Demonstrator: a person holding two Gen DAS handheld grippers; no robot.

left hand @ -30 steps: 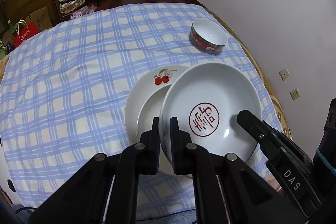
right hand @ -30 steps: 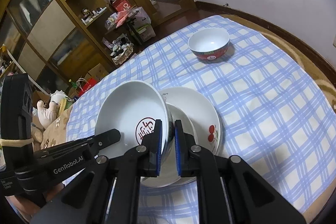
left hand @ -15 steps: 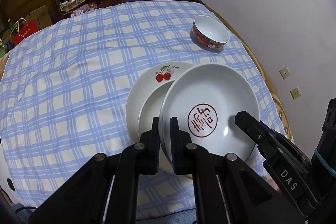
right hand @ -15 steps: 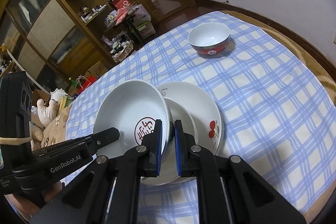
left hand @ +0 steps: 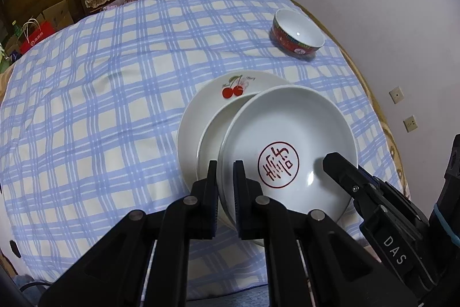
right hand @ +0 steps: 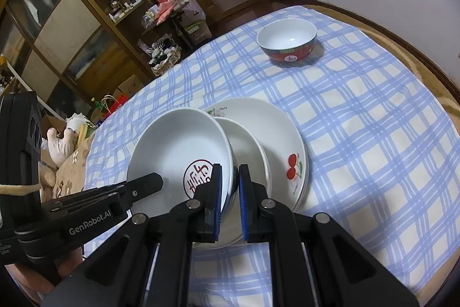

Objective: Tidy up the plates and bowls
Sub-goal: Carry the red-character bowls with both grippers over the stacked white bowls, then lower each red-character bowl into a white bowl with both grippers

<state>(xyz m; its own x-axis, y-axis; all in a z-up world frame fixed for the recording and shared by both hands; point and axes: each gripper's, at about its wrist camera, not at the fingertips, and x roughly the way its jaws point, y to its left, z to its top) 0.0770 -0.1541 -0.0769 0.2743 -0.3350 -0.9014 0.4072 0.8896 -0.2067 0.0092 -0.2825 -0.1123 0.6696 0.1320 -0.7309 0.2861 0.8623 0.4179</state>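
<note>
A white deep dish with a red seal mark (left hand: 287, 146) (right hand: 178, 154) is held by both grippers, one on each side of its rim. My left gripper (left hand: 225, 177) is shut on its left rim; my right gripper (right hand: 230, 183) is shut on its right rim. The dish hangs tilted just above a smaller white dish (left hand: 215, 131) (right hand: 247, 146), which rests in a cherry-printed plate (left hand: 230, 89) (right hand: 284, 134). A red bowl with a white inside (left hand: 297, 35) (right hand: 287, 42) stands apart at the far right of the table.
The round table wears a blue-checked cloth (left hand: 100, 91) (right hand: 373, 120). Its wooden edge (right hand: 431, 68) runs close to the wall on the right. Shelves and clutter (right hand: 72, 19) stand beyond the table's far side.
Both grippers and the seal dish have shifted slightly; the dish stays gripped over the stack. The bowl and plates have not moved.
</note>
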